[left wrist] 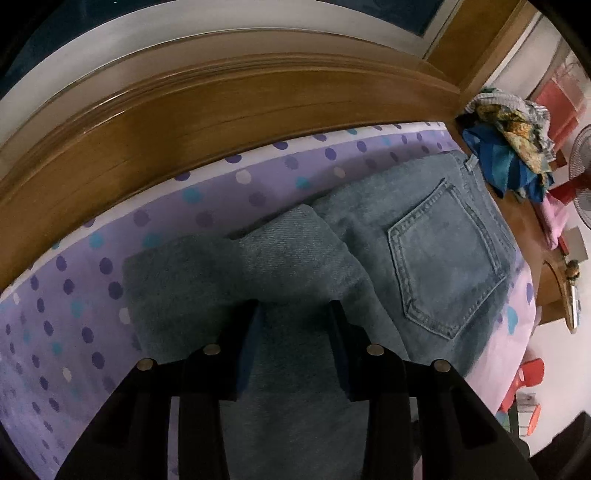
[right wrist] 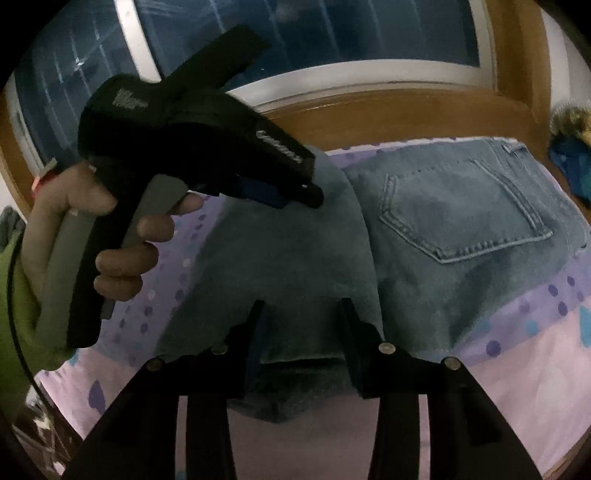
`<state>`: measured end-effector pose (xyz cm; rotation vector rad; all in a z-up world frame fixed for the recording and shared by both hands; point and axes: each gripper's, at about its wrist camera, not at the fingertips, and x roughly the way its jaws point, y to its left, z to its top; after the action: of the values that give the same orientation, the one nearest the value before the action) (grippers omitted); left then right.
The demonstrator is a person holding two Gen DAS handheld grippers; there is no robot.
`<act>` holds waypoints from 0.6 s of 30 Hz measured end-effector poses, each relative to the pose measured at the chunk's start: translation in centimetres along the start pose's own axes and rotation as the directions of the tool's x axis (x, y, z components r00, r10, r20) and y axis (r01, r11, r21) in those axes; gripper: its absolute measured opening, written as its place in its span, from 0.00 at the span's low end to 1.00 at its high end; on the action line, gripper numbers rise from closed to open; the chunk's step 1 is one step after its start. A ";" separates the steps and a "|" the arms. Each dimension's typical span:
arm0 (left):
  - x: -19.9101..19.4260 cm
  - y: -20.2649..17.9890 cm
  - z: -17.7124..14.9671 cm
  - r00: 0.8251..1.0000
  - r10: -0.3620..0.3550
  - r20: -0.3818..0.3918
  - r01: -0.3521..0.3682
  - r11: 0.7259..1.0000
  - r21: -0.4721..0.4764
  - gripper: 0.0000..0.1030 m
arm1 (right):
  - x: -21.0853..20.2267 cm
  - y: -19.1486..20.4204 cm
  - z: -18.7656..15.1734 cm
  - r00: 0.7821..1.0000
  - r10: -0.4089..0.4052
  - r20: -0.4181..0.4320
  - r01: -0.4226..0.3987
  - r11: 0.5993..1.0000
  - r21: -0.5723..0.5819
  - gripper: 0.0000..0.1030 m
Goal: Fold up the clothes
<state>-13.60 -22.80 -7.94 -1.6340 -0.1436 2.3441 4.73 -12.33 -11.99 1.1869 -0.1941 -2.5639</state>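
Light blue jeans (left wrist: 443, 258) lie on the bed, back pocket up, with a leg folded over toward the seat (right wrist: 288, 266). My left gripper (left wrist: 295, 314) points down close over the folded leg, open, and flat denim shows in the gap between its fingers. In the right wrist view the left gripper (right wrist: 295, 195) is held by a hand (right wrist: 122, 254) at the far edge of the fold. My right gripper (right wrist: 303, 314) is open over the near edge of the fold. The hem (right wrist: 303, 360) lies between its fingers, and the pads do not press on it.
A lilac sheet with dots (left wrist: 74, 295) covers the bed. A wooden ledge (left wrist: 221, 110) and a dark window (right wrist: 332, 33) run along the far side. A heap of coloured clothes (left wrist: 513, 147) lies past the jeans' waistband. A fan (left wrist: 580, 177) and red stools (left wrist: 528, 376) stand to the right.
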 end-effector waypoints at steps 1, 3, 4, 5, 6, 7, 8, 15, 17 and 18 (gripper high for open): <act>-0.2 0.2 -0.1 1.000 -0.016 0.003 0.016 1.000 -0.003 0.35 | 0.1 -0.2 0.0 1.000 0.003 -0.004 -0.003 1.000 0.011 0.38; -0.7 0.7 -0.2 0.999 -0.048 0.008 0.048 0.999 -0.008 0.35 | -0.4 -0.4 -0.2 1.000 -0.002 -0.019 0.002 1.000 0.006 0.42; -1.0 1.0 -0.2 0.998 -0.064 0.012 0.064 0.998 -0.015 0.35 | -0.8 -0.4 -0.4 1.000 -0.006 -0.030 0.006 1.000 0.001 0.43; -1.6 1.4 -0.4 0.997 -0.078 0.018 0.079 0.996 -0.029 0.35 | -0.9 -0.3 -0.5 0.999 -0.026 -0.038 0.026 1.000 -0.011 0.47; -2.2 1.9 -0.6 0.996 -0.085 0.025 0.086 0.996 -0.040 0.35 | -1.0 -0.3 -0.5 0.998 -0.046 -0.047 0.045 0.999 -0.023 0.52; -2.7 2.3 -0.7 0.996 -0.086 0.033 0.088 0.995 -0.045 0.35 | -1.3 0.2 -0.7 0.995 -0.082 -0.053 0.080 0.996 -0.043 0.54; -3.3 2.8 -0.9 0.995 -0.088 0.043 0.090 0.995 -0.048 0.35 | -1.5 0.4 -0.8 0.994 -0.098 -0.052 0.095 0.994 -0.055 0.55; -5.6 6.2 -2.8 0.991 -0.093 0.091 0.100 0.992 -0.079 0.44 | -2.8 5.7 -0.3 0.992 -0.127 0.013 0.126 0.958 -0.259 0.57; -4.9 7.2 -3.2 0.989 -0.123 0.081 0.132 0.984 -0.116 0.46 | -2.6 7.7 -0.3 0.992 -0.120 0.031 0.124 0.935 -0.333 0.62; -4.4 7.6 -3.4 0.989 -0.133 0.069 0.141 0.980 -0.137 0.46 | -2.4 8.7 -0.5 0.992 -0.122 0.038 0.127 0.922 -0.365 0.64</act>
<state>-10.28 -31.61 -7.00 -1.5623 -0.4302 2.3243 8.48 -19.72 -8.44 1.0650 0.3571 -2.5623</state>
